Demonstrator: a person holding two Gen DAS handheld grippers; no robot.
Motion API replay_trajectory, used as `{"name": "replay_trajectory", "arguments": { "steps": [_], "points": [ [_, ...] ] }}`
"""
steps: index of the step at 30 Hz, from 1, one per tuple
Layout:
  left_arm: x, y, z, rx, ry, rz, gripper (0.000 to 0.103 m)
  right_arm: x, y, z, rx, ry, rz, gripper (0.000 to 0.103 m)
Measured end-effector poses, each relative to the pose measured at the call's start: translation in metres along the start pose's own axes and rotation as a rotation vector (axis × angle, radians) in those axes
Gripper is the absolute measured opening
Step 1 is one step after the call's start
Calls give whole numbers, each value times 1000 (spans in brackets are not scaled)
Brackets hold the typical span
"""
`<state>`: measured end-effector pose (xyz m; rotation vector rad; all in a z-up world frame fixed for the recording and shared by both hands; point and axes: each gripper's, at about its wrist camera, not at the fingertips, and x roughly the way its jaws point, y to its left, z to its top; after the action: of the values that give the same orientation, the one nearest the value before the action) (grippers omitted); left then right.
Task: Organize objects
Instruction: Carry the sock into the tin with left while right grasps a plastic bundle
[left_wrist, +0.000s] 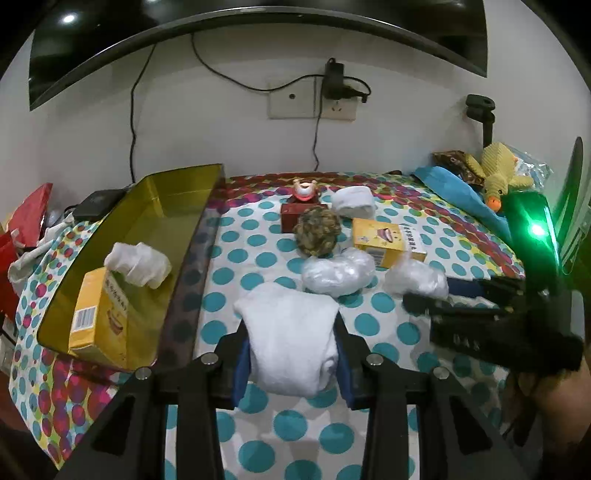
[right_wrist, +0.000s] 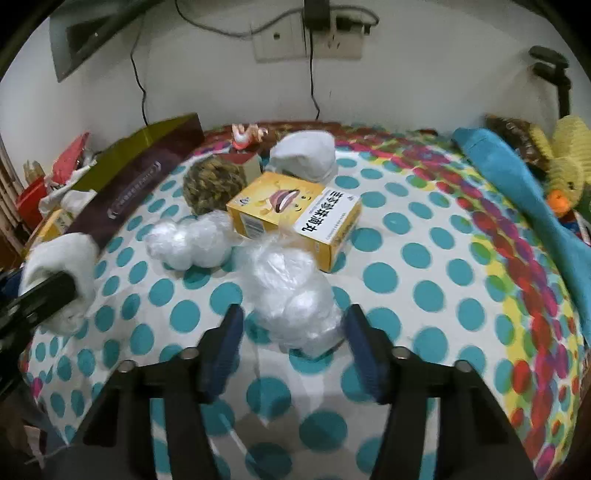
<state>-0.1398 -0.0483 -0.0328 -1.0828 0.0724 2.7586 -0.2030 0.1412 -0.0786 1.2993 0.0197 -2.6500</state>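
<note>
Down on the dotted tablecloth (left_wrist: 388, 325) two grippers are at work. The left gripper (left_wrist: 291, 354) is clamped on a folded white cloth (left_wrist: 291, 332), its blue pads pressed into either side of the bundle; the right wrist view shows the same cloth (right_wrist: 59, 273) at its far left, pinched by a black finger. The right gripper (right_wrist: 291, 339) straddles a crumpled clear plastic bag (right_wrist: 291, 295), the bag sitting between the blue pads (the picture is too smeared to tell whether they actually press on it). A second plastic bag (right_wrist: 188, 240) lies just left of it, and a yellow carton (right_wrist: 295, 214) with black lettering lies just behind both, touching the nearer bag. Behind the carton sit a mottled brown ball (right_wrist: 210, 184) and another white cloth roll (right_wrist: 306, 155), with a small red-and-white figurine (right_wrist: 243, 134) on a dark red box (left_wrist: 301, 218) near the wall. At the left edge stands an open gold-lined box (left_wrist: 177, 184), already holding a second yellow carton (left_wrist: 99, 314) and a wad of clear plastic (left_wrist: 138, 264). Far right, a blue cloth (right_wrist: 517, 177) and a yellow plush duck (left_wrist: 498, 173) lie beside each other.
</note>
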Motion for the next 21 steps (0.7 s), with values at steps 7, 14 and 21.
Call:
{"name": "replay_trajectory", "arguments": {
  "steps": [7, 14, 21],
  "points": [
    [-10, 20, -1, -43, -34, 22, 38, -7, 18, 4, -59, -59, -22, 35],
    [-15, 43, 8, -89, -54, 61, 38, -12, 28, 0, -56, -90, -26, 35],
    [-25, 69, 24, -123, -88, 127, 38, -12, 31, 0, -66, -99, -14, 35]
  ]
}}
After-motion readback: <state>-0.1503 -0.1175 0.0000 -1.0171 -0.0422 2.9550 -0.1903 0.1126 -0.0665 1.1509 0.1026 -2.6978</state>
